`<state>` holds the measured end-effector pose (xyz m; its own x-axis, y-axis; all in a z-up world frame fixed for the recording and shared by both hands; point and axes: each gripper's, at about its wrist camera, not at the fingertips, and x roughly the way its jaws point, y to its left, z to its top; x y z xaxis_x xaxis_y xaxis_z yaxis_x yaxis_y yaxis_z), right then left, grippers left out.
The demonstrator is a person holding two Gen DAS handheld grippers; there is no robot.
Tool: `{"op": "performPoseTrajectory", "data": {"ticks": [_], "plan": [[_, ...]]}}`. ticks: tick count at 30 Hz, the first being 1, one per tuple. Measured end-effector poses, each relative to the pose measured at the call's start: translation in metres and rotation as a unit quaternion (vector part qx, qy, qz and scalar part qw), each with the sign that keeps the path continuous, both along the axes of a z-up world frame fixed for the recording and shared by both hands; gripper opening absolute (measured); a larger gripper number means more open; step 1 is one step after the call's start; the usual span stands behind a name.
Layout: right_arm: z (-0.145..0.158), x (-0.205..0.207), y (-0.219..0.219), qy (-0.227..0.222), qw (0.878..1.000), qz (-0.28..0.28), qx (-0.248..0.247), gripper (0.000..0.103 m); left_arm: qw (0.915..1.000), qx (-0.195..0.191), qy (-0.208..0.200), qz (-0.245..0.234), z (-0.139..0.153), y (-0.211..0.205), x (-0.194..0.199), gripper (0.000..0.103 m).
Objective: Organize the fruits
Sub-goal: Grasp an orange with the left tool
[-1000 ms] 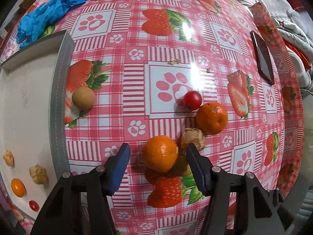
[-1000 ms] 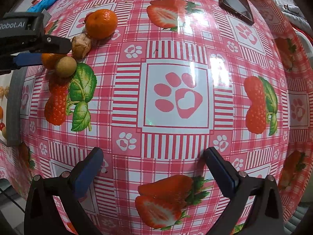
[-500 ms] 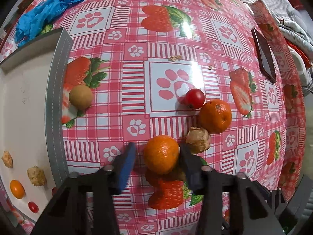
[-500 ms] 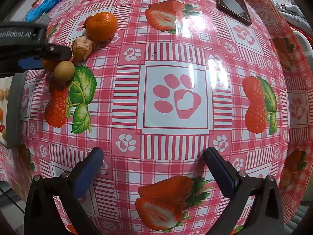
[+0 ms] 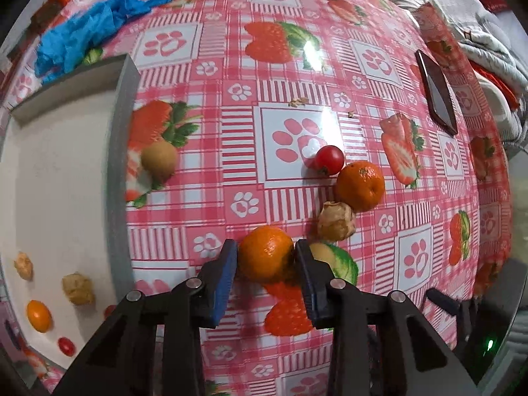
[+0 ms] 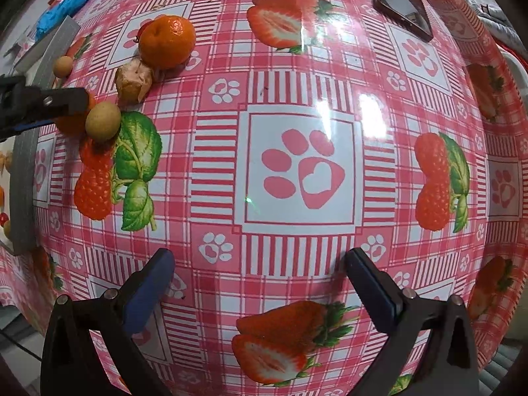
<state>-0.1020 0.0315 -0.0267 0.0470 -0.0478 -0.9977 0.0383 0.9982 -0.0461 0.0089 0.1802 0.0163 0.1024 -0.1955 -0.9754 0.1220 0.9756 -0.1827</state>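
Note:
My left gripper (image 5: 266,257) is shut on an orange mandarin (image 5: 266,253) that rests on the strawberry tablecloth. A tan longan (image 5: 321,253) lies just right of its right finger. Further right are a dried husked fruit (image 5: 336,221), a second mandarin (image 5: 360,185) and a cherry tomato (image 5: 328,159). Another longan (image 5: 159,161) lies near the tray's grey rim (image 5: 116,178). My right gripper (image 6: 260,280) is open and empty above bare tablecloth. In the right wrist view the second mandarin (image 6: 167,41), husked fruit (image 6: 133,80) and longan (image 6: 103,120) sit far left.
The white tray (image 5: 56,178) at the left holds several small fruits, among them a kumquat (image 5: 39,316) and a cherry tomato (image 5: 66,346). Blue gloves (image 5: 89,33) lie at the back left. A black phone (image 5: 437,92) lies at the right edge.
My left gripper's jaws have closed from wide open onto the near mandarin. The right gripper has stayed open and has barely moved.

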Motion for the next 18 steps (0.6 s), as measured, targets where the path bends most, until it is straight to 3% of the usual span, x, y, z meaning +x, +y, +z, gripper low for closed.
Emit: {"op": "performPoseTrajectory", "data": {"ticks": [8,18], "plan": [[-0.002,0.014,0.009,0.004,1.000,0.004,-0.001,0.103,0.9998,-0.017,0.004,0.004,-0.007,0.004,0.001,0.038],[-0.002,0.015,0.011,-0.014,1.000,-0.005,0.000,0.103,0.9999,-0.006,0.008,0.007,-0.016,0.001,0.005,0.038]]}}
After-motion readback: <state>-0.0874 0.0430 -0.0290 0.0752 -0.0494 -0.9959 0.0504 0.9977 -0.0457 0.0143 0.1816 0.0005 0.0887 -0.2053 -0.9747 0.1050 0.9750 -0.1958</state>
